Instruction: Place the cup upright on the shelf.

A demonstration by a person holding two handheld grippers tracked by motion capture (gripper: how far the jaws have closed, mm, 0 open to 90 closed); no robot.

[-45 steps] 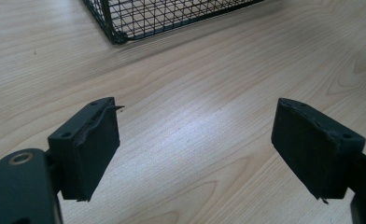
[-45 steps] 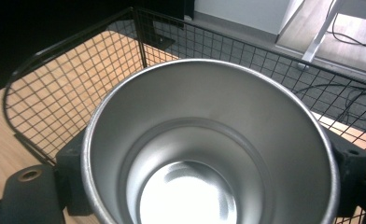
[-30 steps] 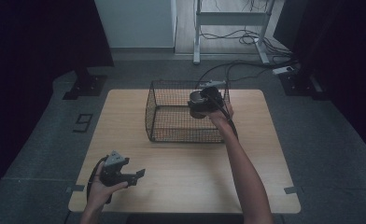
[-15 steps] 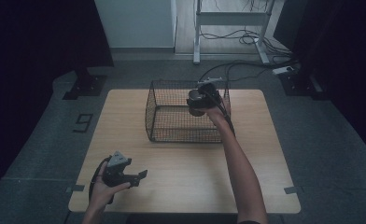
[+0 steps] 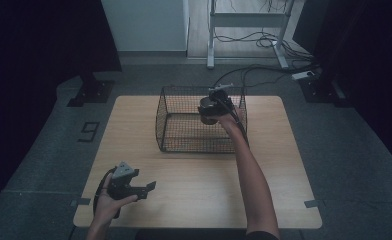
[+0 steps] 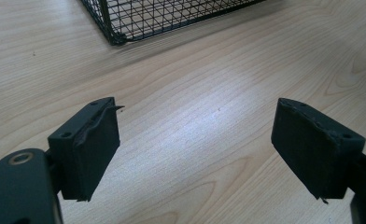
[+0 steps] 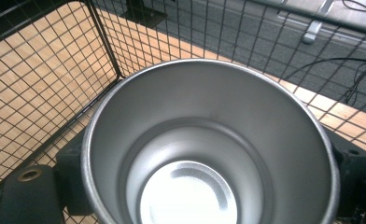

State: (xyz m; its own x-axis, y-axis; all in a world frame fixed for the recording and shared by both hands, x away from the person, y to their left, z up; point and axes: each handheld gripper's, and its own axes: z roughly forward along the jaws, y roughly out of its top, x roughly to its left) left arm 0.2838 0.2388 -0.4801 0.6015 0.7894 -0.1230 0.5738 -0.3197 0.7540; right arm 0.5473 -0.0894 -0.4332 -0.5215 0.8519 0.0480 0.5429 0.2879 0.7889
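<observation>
Inside the black wire basket, over its far right corner, the right gripper grasps a metal cup, one black jaw pressed on each side of its wall. The cup is round, smooth brushed steel, widening toward a thin rolled rim, with a stepped ring low on the inner wall and a bright flat bottom. Its long axis runs along the jaws and its open mouth faces the gripper's camera. The basket is a rectangular cage of fine square mesh with an open top; its mesh walls stand close around the cup at the corner, while the basket's floor toward the left lies bare. Well in front of the basket, near the pale wood-grain table's front left corner, the left gripper hovers released, its flat rubbery pads set wide apart with nothing between them.
</observation>
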